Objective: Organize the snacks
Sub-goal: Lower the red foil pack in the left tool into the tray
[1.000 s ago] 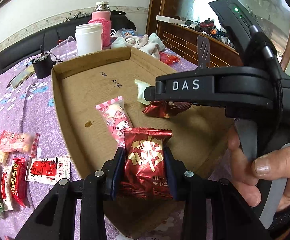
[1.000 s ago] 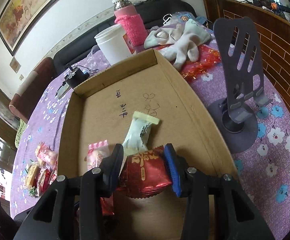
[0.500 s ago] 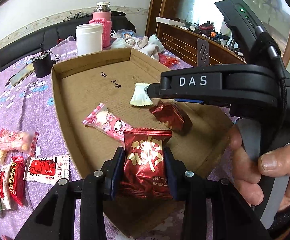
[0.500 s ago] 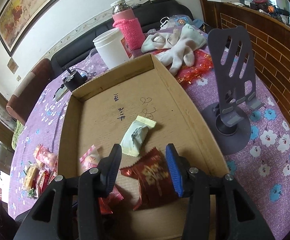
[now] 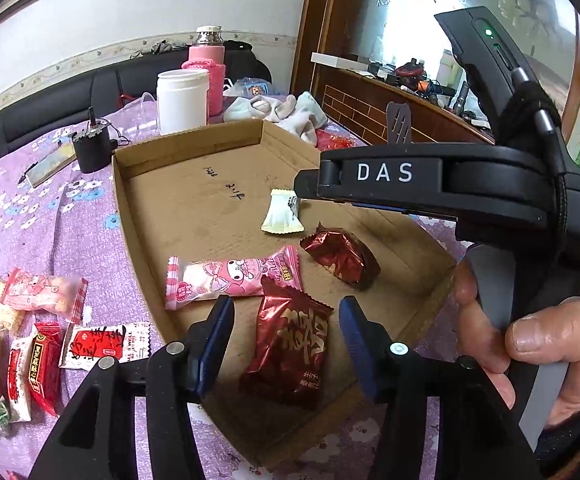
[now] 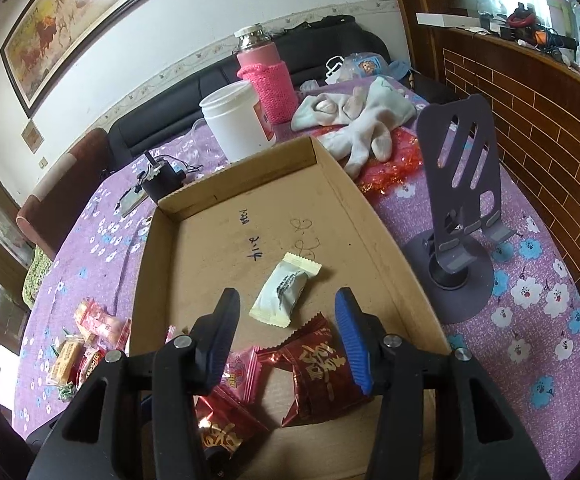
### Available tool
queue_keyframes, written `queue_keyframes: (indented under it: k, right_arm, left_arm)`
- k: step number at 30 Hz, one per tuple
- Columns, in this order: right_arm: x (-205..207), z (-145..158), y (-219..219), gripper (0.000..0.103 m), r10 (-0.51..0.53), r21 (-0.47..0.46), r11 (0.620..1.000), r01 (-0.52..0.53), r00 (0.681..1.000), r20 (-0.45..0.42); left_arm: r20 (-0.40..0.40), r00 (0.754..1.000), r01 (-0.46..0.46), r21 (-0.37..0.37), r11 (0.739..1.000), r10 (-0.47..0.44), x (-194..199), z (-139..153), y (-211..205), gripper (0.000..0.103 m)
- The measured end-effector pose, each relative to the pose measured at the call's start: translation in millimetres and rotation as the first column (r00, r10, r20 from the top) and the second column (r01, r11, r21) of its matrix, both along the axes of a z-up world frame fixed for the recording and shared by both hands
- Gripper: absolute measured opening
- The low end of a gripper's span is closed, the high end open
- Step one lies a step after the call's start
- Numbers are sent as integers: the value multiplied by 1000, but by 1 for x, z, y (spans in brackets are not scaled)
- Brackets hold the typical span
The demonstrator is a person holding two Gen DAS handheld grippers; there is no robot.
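The far end of the white snack packet is covered in the left wrist view by the tip of the right gripper, whose second finger is hidden behind the one marked DAS. The hand holding it is cut off at the right edge. At the left edge, the loose snacks on the tablecloth are partly cropped, and their print is too small to be read.

In the right wrist view, the pink packet and the nearer red packet are largely hidden behind the gripper's left finger. The handwriting on the cardboard tray cannot be made out.
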State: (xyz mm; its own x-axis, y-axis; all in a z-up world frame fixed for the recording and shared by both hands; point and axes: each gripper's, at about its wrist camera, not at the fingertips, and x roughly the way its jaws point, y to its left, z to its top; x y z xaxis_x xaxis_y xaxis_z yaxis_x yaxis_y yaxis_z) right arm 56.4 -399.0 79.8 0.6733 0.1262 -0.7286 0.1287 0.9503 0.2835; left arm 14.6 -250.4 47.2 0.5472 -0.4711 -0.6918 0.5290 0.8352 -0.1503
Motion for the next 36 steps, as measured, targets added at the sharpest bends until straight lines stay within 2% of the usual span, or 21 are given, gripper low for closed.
queue_keyframes:
  k: [13, 19, 22, 26, 29, 30, 33, 36]
  right_arm:
    - [-3, 2, -7, 48, -34, 10, 999, 34, 999, 28]
    - [-7, 5, -9, 48, -43, 41, 998, 39, 995, 88]
    - [-11, 11, -13, 46, -87, 7, 996, 86, 992, 92]
    - [-10, 9, -17, 46, -86, 85, 993, 77, 991, 106]
    - [-5, 1, -9, 29, -49, 119, 992, 41, 996, 69]
    - [-4, 0, -6, 28, -32, 112, 993, 26, 998, 58]
    - [-5, 1, -1, 30, -23, 91, 996, 17, 998, 65]
    - [-6, 5, 0, 45, -20, 73, 997, 13, 996, 88]
  left_arm:
    - [14, 1000, -13, 5, 1000, 13, 2, -1, 3, 57]
    - [57, 998, -17, 27, 1000, 15, 0, 1, 9, 57]
    - [67, 997, -28, 18, 999, 27, -1, 4, 15, 57]
    - [81, 996, -46, 0, 999, 45, 1, 12, 24, 57]
    - [78, 994, -73, -9, 997, 74, 6, 14, 31, 57]
    - [73, 994, -80, -9, 997, 80, 7, 14, 33, 57]
    - [52, 994, -90, -19, 996, 91, 11, 13, 38, 57]
    - [49, 994, -97, -27, 995, 98, 12, 14, 41, 57]
